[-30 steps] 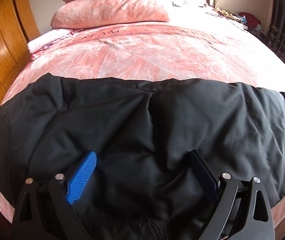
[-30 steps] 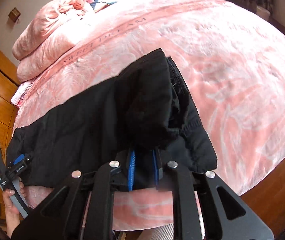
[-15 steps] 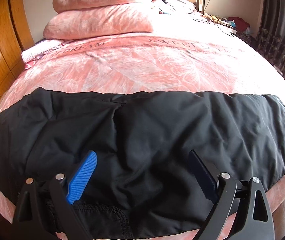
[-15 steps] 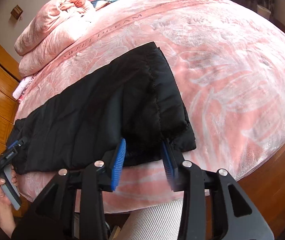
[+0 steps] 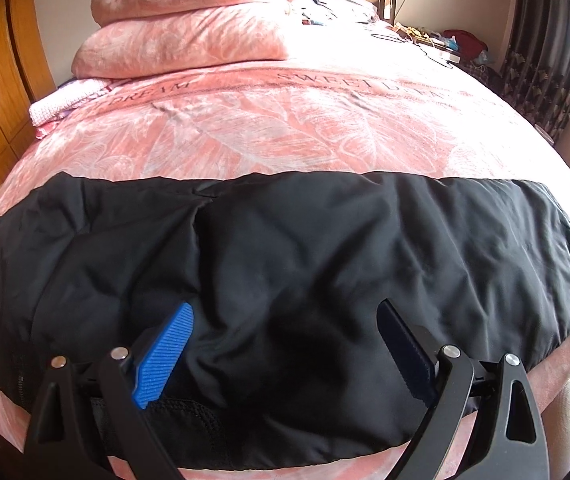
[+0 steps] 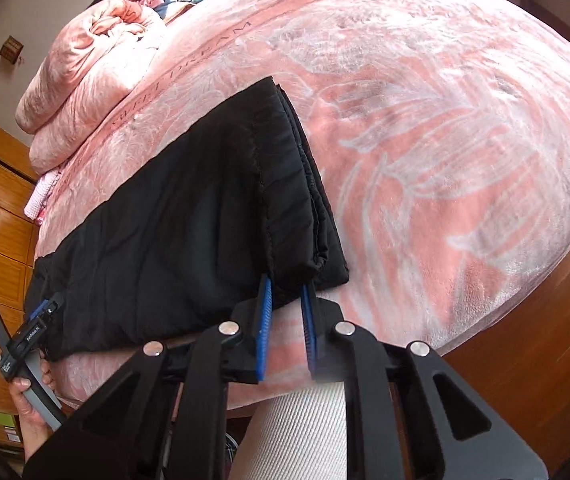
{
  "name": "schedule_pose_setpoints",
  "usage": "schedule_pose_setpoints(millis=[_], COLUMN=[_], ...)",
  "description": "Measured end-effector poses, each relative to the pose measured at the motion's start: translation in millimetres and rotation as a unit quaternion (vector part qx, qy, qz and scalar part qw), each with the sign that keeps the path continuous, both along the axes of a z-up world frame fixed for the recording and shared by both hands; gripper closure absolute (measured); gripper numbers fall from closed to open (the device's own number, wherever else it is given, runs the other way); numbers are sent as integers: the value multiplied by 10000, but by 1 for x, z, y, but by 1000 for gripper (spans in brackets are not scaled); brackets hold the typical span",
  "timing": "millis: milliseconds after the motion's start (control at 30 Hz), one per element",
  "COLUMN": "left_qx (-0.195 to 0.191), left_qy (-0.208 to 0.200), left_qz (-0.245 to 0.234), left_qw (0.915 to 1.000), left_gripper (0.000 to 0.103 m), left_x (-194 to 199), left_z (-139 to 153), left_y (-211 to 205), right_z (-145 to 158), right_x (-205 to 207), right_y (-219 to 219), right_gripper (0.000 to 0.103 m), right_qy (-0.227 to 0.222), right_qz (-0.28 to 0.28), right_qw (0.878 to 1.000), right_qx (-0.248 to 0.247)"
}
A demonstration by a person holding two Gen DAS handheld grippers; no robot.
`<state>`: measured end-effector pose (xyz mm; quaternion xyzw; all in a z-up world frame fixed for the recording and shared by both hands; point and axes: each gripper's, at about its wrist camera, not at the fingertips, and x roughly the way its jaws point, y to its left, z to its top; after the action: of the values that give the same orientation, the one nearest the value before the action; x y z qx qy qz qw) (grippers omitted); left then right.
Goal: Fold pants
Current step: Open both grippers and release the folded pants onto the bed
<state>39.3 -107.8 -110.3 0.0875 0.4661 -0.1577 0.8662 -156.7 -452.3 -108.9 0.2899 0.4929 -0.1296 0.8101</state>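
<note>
— Where are the pants [image 5: 285, 264] lying?
— On the bed [image 5: 325, 128], along its near edge. Your left gripper [image 5: 285, 344] is hovering wide apart over them; your right gripper [image 6: 287, 312] is partly closed, empty, at their corner.

Pants [image 5: 305, 264] across the bed's [image 5: 325, 128] near edge, pillows [image 5: 189, 28] stacked behind at its far-left corner.

Pants [image 5: 305, 264] left end off-frame
</note>
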Motion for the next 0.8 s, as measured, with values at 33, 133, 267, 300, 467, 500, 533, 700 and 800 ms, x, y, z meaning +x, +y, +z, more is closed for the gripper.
schedule_pose_setpoints(millis=[33, 133, 267, 300, 467, 500, 533, 700, 800], left_qx=[41, 84, -24, -20, -207, -273, -335, -432, -304], left_qy=[15, 47, -53, -81, -15, 8, 41, 150, 238], left_qz=[-19, -34, -30, -30, 61, 95, 125, 220, 139], left_qw=[10000, 9999, 10000, 10000, 9998, 9996, 9994, 9987, 9992], left_gripper=[9, 9, 9, 9, 9, 9, 9, 9, 9], left_x=[1, 2, -1, -1, 0, 0, -1, -3, -2], left_z=[-3, -7, -2, -1, 2, 2, 2, -9, -24], left_y=[-2, -3, 3, 6, 18, 21, 23, 28, 28], right_z=[-5, -8, 16, 23, 56, 59, 61, 50, 27], right_x=[1, 4, 1, 1, 15, 21, 28, 75, 98], right_y=[1, 3, 11, 14, 43, 50, 60, 115, 145], right_gripper=[88, 85, 71, 71, 70, 69, 70, 72, 72], right_qy=[72, 158, 221, 307, 354, 228, 105, -269, -7], right_qz=[43, 117, 134, 91, 177, 334, 511, 1456, 1773], right_qw=[9999, 9997, 9965, 9930, 9667, 9687, 9705, 9773, 9719], right_qx=[-68, -156, -801, -1137, -2529, -2449, -2356, -1516, -1550])
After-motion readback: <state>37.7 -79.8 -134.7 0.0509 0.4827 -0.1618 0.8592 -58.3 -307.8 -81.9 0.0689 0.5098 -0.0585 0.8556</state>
